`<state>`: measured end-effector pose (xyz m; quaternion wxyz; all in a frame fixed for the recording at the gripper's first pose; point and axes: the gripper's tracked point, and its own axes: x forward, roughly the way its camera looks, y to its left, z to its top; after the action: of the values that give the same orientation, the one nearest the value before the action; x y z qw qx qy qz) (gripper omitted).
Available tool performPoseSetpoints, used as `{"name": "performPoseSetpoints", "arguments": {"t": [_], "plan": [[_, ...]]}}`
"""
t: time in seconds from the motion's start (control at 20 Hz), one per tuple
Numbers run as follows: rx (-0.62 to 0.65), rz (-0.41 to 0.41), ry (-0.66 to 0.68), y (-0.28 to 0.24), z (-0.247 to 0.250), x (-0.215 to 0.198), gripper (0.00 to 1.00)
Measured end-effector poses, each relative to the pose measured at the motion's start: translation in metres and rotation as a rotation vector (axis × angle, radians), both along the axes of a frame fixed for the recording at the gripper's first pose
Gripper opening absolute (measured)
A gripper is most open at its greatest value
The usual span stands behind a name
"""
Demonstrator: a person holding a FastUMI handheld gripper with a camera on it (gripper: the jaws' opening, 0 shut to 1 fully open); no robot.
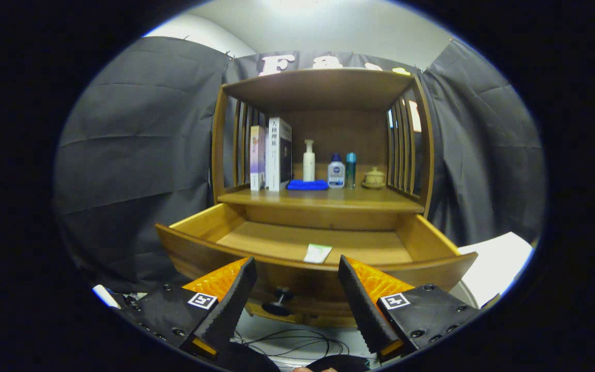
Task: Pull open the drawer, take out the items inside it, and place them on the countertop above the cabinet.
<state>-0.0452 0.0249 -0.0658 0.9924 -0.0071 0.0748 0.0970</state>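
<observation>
- tool (295,264) wide open, empty, level, both fingers aimed at the drawer front
- 1 dark drawer knob (279,301) between fingers, just ahead, untouched
- 1 wooden drawer (194,247) pulled open; 1 small paper card (317,253) near its front edge
- bench (380,200) above drawer: 2 upright books (272,154), 1 blue cloth (307,185), 1 white pump bottle (309,160), 2 small bottles (336,171), 1 lidded cup (374,177)
</observation>
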Motion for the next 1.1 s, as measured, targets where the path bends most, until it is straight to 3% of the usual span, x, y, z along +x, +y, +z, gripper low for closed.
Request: {"name": "performPoseSetpoints", "arguments": {"t": [0.2, 0.4, 0.85, 1.1], "plan": [[-0.033, 0.001, -0.011, -0.007, 0.033, 0.024, 0.99], [-0.062, 0.008, 0.064, -0.01, 0.045, 0.062, 0.99], [-0.116, 0.103, 0.396, 0.01, 0.019, 0.128, 0.99], [-0.175, 0.142, 0.592, 0.016, -0.022, 0.152, 0.99]]}}
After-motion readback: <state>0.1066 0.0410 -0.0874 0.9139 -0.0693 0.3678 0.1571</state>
